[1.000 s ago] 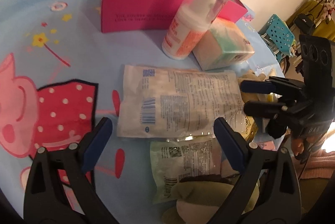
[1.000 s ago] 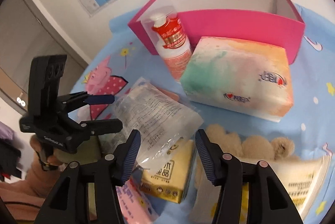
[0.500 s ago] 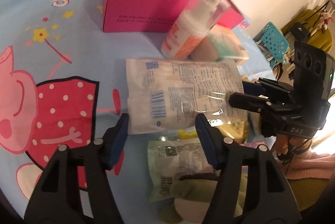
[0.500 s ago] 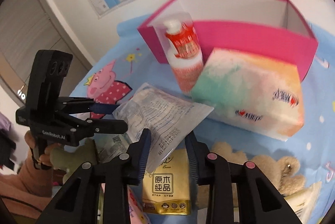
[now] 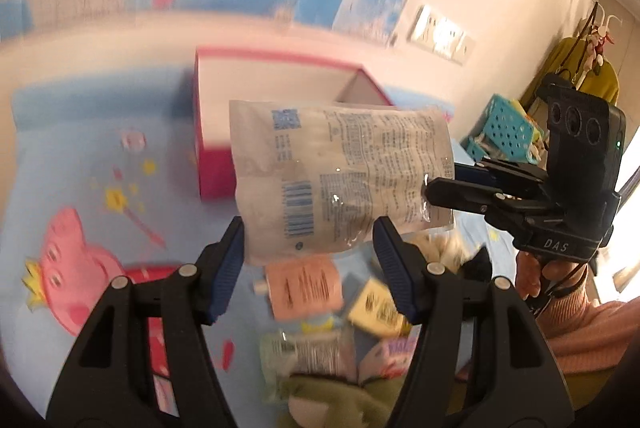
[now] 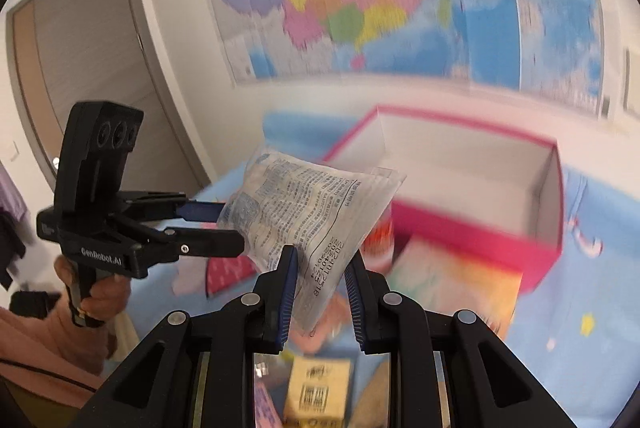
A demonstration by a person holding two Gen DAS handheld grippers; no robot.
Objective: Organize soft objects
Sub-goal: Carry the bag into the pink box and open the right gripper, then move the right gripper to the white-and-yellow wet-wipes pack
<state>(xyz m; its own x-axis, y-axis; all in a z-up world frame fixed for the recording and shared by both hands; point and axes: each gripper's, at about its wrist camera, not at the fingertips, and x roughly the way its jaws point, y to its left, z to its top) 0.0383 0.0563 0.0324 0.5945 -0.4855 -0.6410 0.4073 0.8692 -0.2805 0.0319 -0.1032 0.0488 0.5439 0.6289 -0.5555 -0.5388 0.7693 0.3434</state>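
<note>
Both grippers hold one clear plastic pack with blue print (image 5: 336, 184) in the air, in front of the open pink box (image 5: 280, 96). My left gripper (image 5: 308, 260) is shut on its lower edge. My right gripper (image 6: 320, 280) is shut on the pack's corner (image 6: 312, 212). In the left wrist view the right gripper (image 5: 444, 184) pinches the pack's right end. In the right wrist view the left gripper (image 6: 224, 224) grips its left end. The box (image 6: 460, 188) is empty inside.
Below on the blue cartoon cloth (image 5: 80, 212) lie a pink packet (image 5: 304, 284), a yellow tissue pack (image 5: 380, 308), a green plush (image 5: 340, 400) and a pastel tissue pack (image 6: 460, 288). A blue basket (image 5: 504, 128) stands at the right. Maps cover the wall.
Both grippers closed on the clear pack and lifted it off the cloth, up in front of the pink box. Both views tilted up and blurred.
</note>
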